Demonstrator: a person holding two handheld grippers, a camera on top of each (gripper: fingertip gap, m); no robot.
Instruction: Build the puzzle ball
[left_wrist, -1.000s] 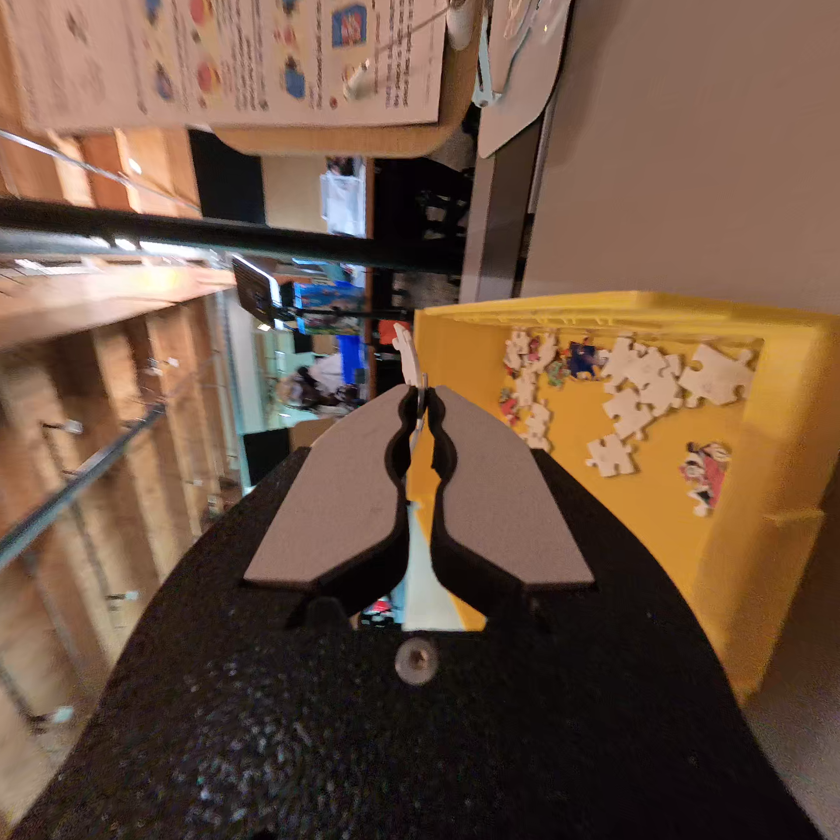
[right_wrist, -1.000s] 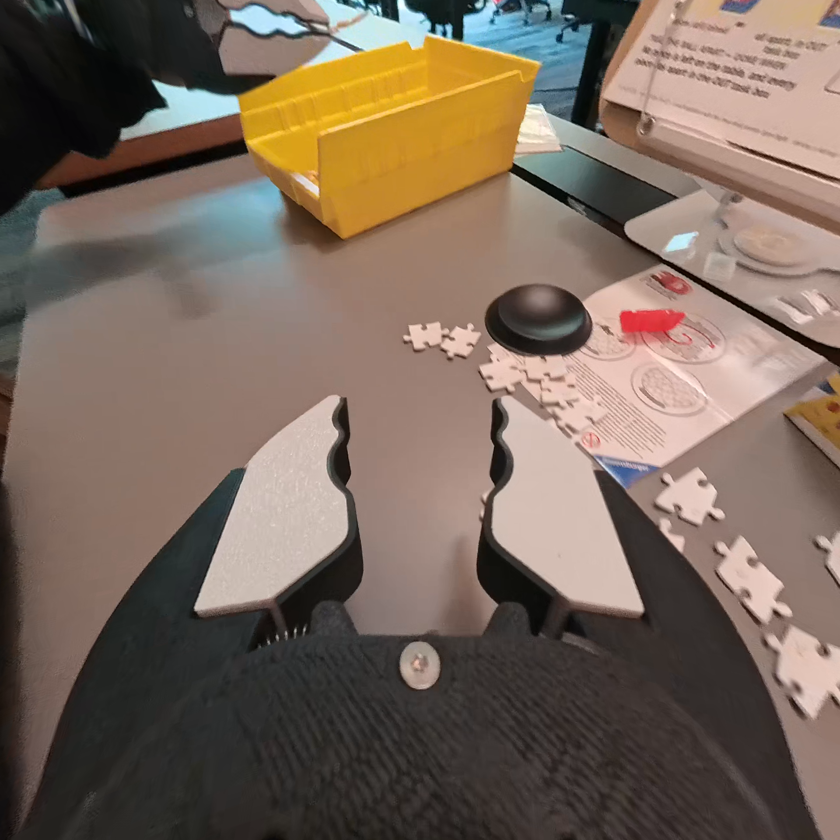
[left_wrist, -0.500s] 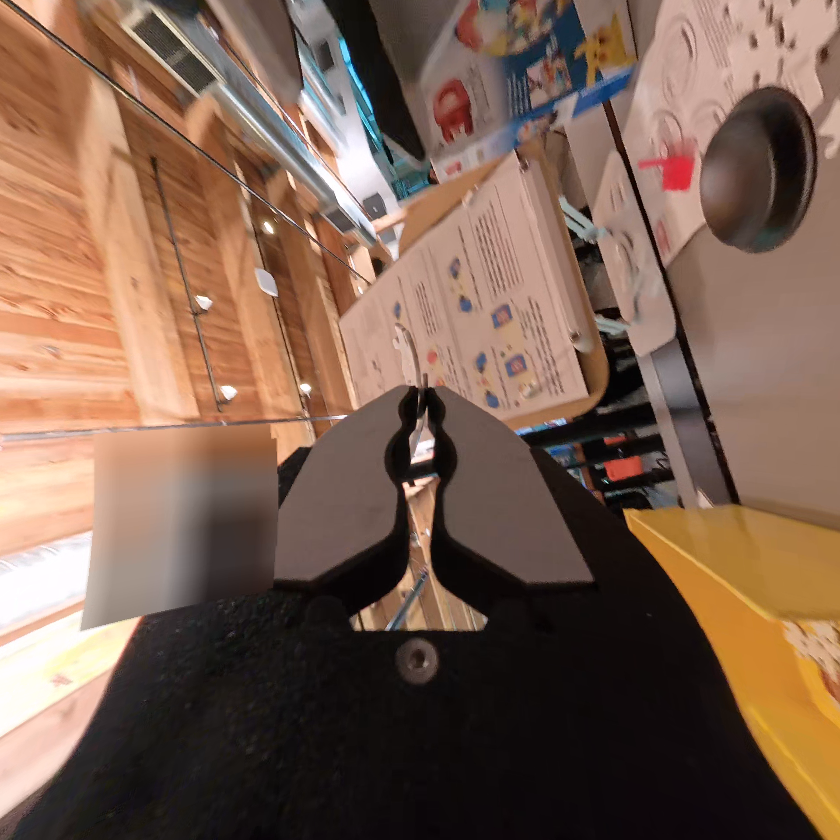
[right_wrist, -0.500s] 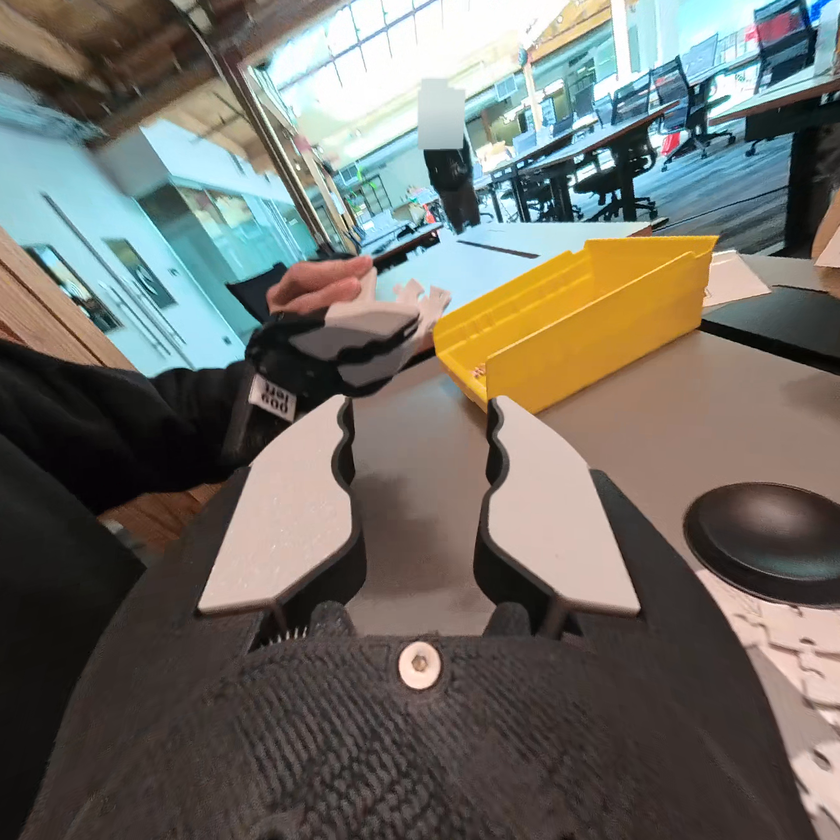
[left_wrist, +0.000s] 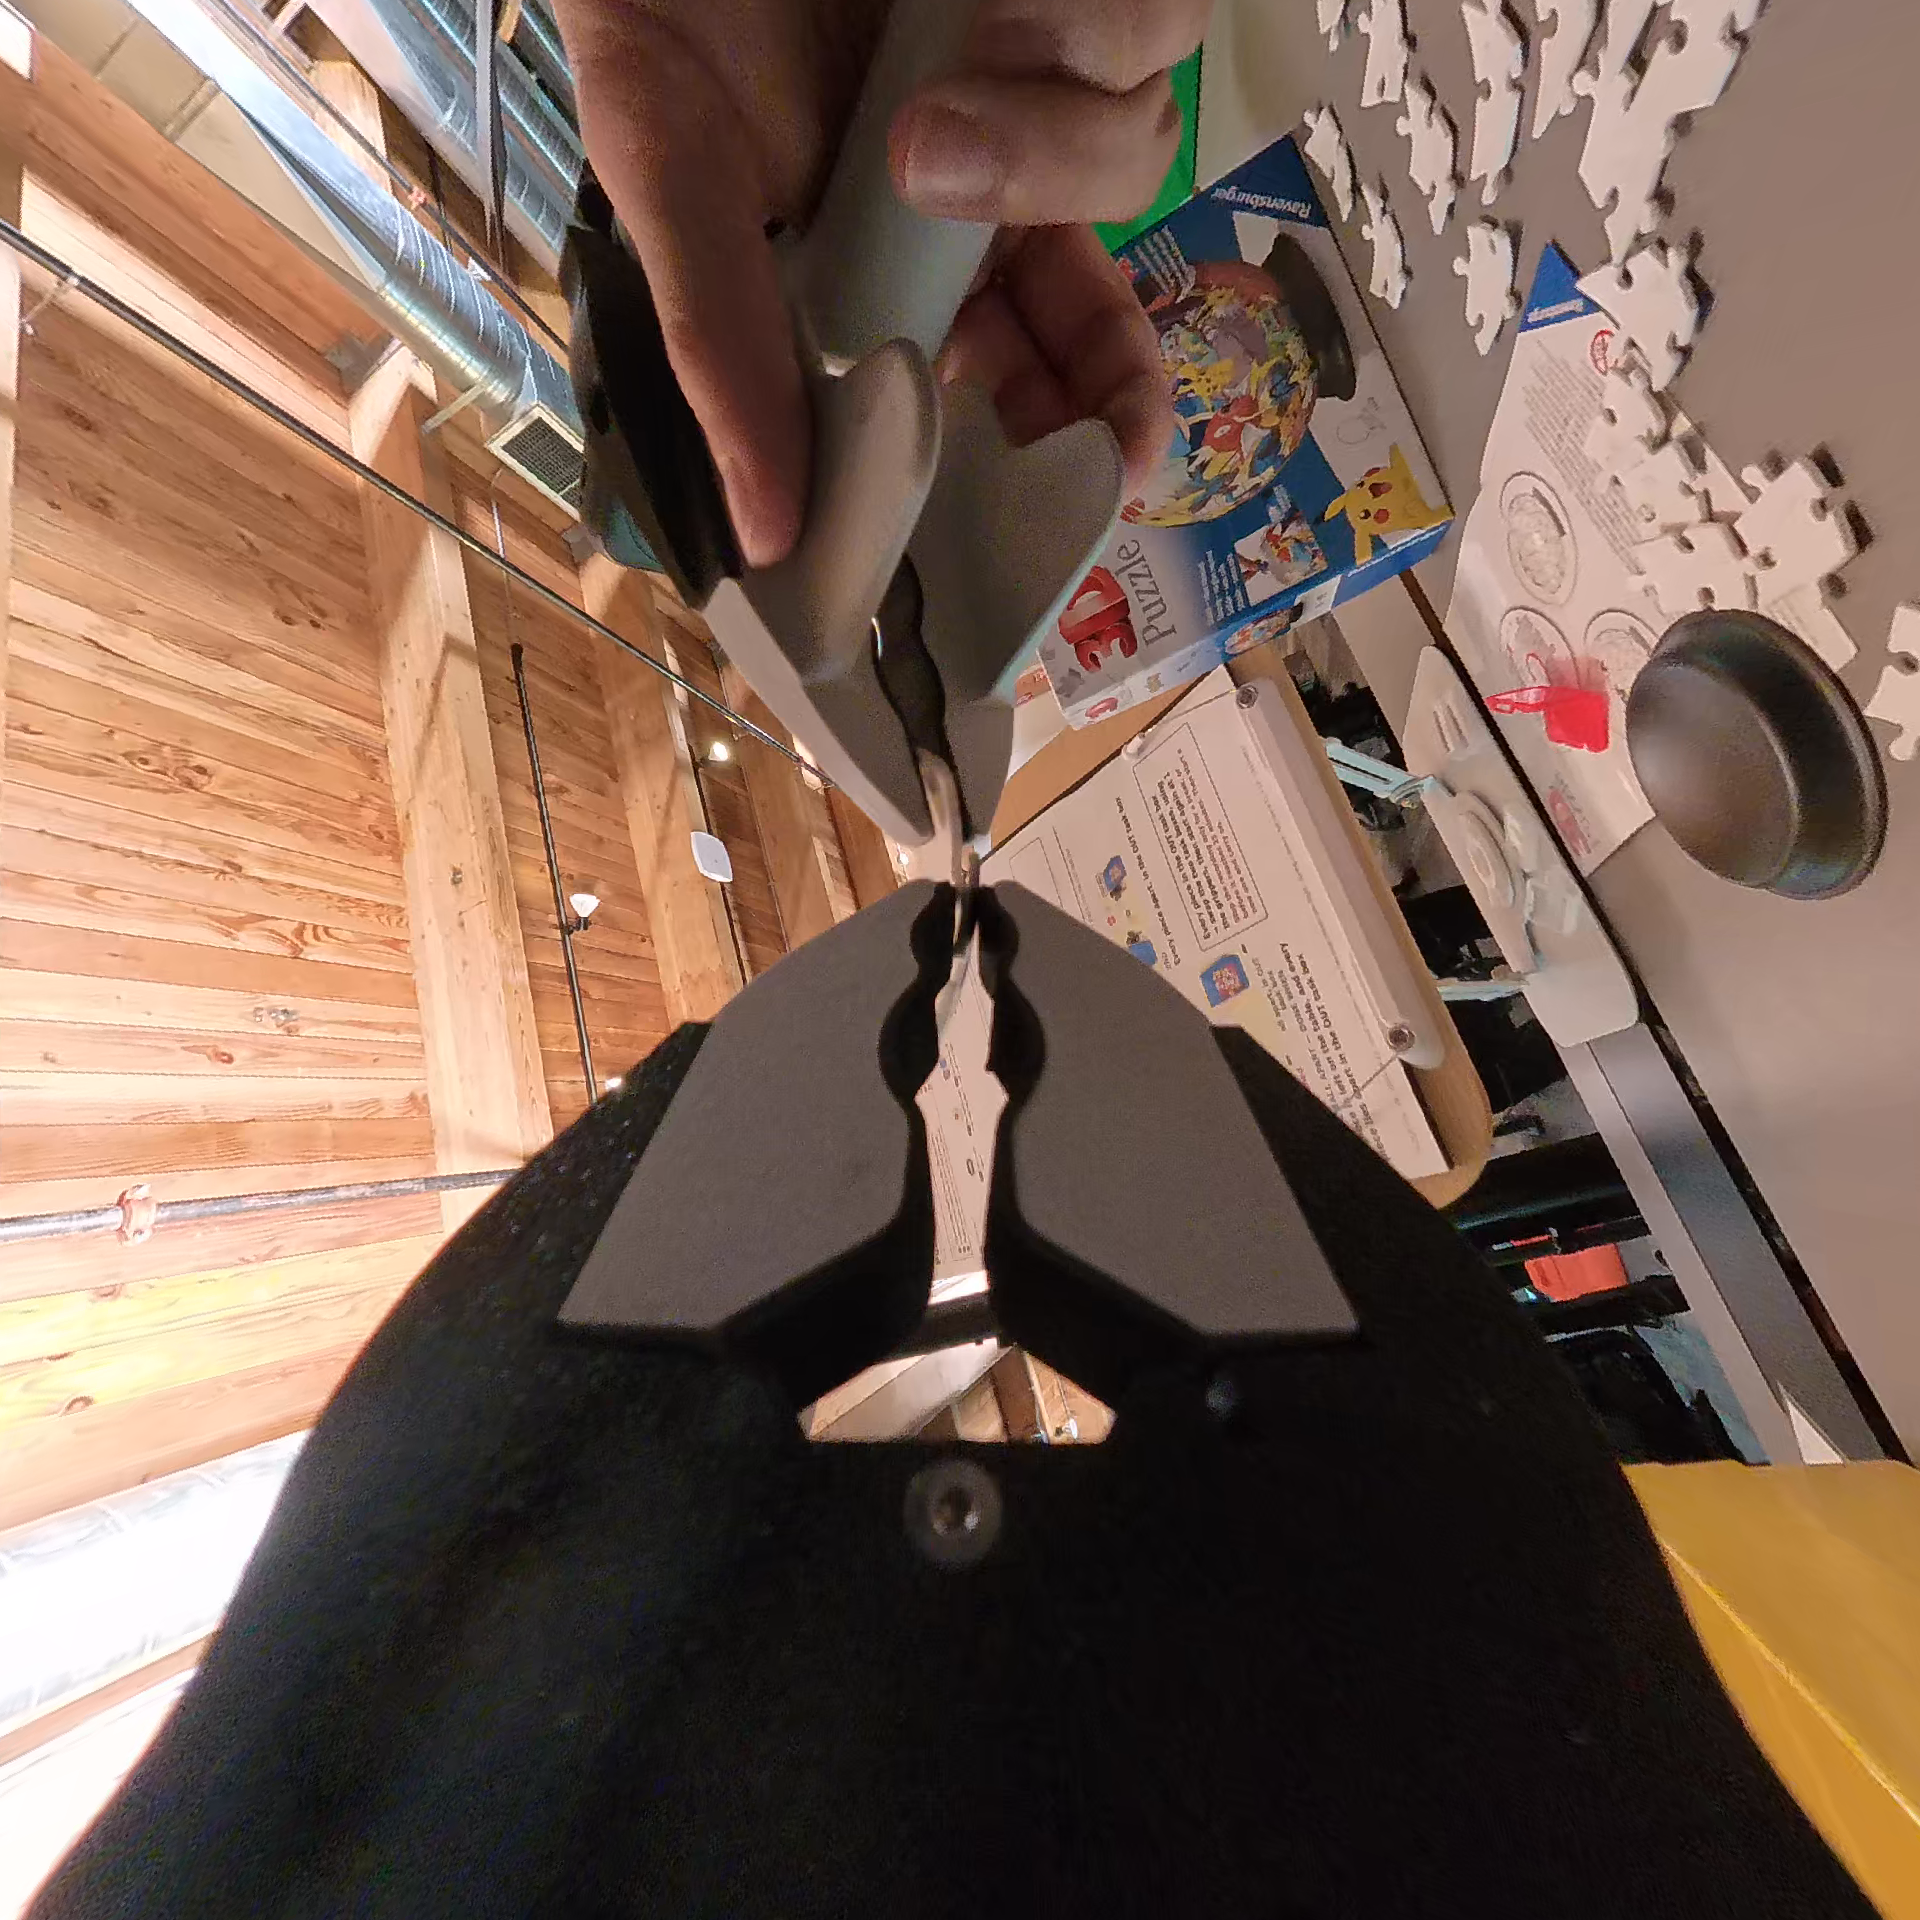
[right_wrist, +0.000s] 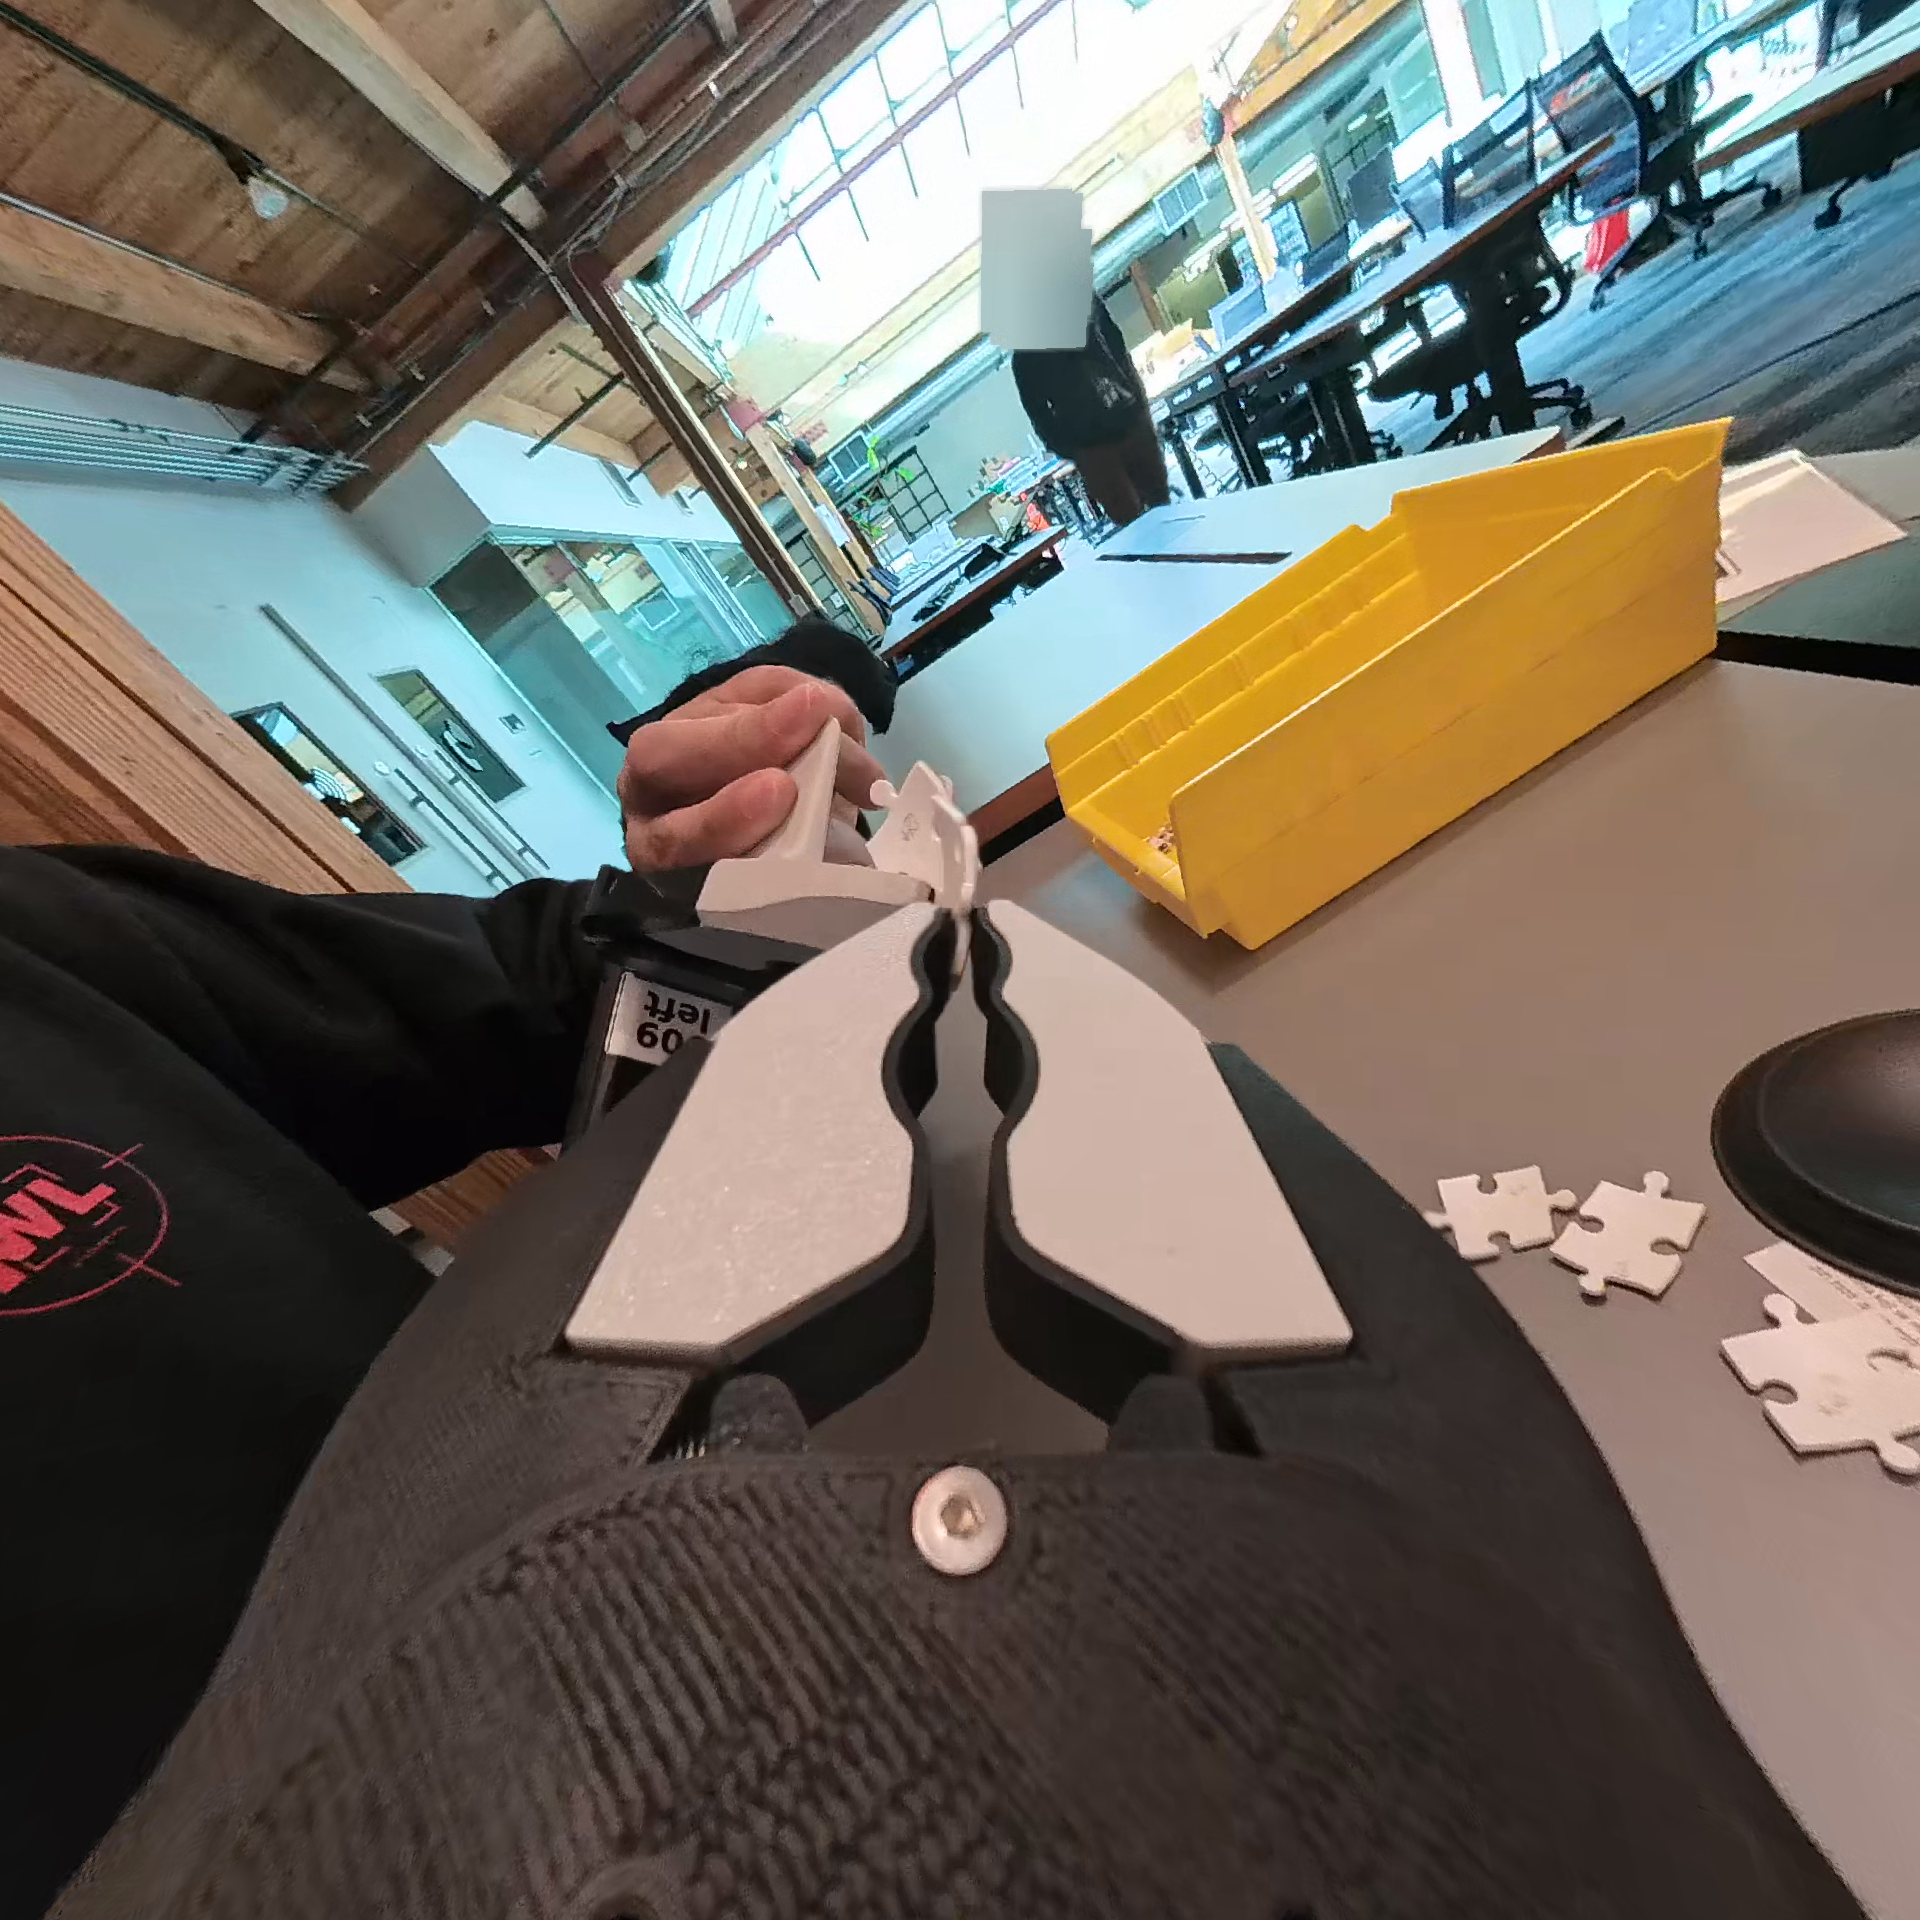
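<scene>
A white puzzle piece (right_wrist: 925, 826) is held in the air between both grippers, left of the grey table (right_wrist: 1558, 935). My right gripper (right_wrist: 961, 923) is shut on its near edge. My left gripper (right_wrist: 920, 883) comes in from the left, held by a hand (right_wrist: 727, 779), and pinches the same piece. In the left wrist view my left gripper (left_wrist: 964, 914) is shut on the piece (left_wrist: 951, 831), seen edge-on. The right gripper (left_wrist: 940, 805) meets it from above, tip to tip, gripped by a hand (left_wrist: 727, 208).
A yellow bin (right_wrist: 1403, 707) stands at the table's far side. A black dome stand (right_wrist: 1839, 1143) sits at the right, with loose white pieces (right_wrist: 1621, 1236) beside it. The puzzle box (left_wrist: 1247, 468), an instruction sheet (left_wrist: 1558, 540) and more pieces (left_wrist: 1496, 94) lie beyond. A person (right_wrist: 1081, 416) stands far back. My left and right fingertips are right by each other.
The right gripper was open over the table; it rose toward the left gripper and shut on the piece the left gripper carried up from the bin. Both now hold it.
</scene>
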